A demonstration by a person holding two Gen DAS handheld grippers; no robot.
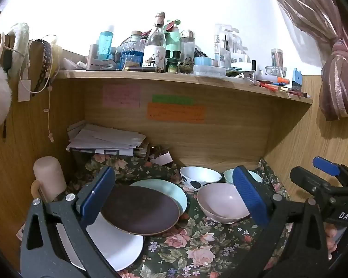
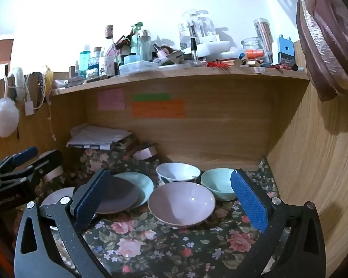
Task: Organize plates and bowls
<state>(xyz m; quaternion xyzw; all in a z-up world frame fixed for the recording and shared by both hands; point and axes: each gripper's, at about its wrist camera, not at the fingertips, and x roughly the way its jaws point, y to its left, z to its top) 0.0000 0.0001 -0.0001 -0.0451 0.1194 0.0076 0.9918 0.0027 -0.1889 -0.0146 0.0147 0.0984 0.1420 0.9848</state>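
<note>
Crockery on floral table (image 2: 164, 250): pink bowl (image 2: 181, 203) centre; brown plate (image 2: 118, 195) left of it, overlapping teal plate (image 2: 142, 183); teal bowl (image 2: 217, 184) right. Left hand-held gripper (image 1: 174, 199) and right hand-held gripper (image 2: 171, 200) both spread wide, empty.

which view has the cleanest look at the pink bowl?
Right wrist. The pink bowl sits centered between the open jaws with its whole rim and inside visible. In the left wrist view the pink bowl lies off to the right, and the gripper's right finger covers its right edge.

left tongs (image 1: 174, 194): spread wide | right tongs (image 2: 170, 197): spread wide
</note>
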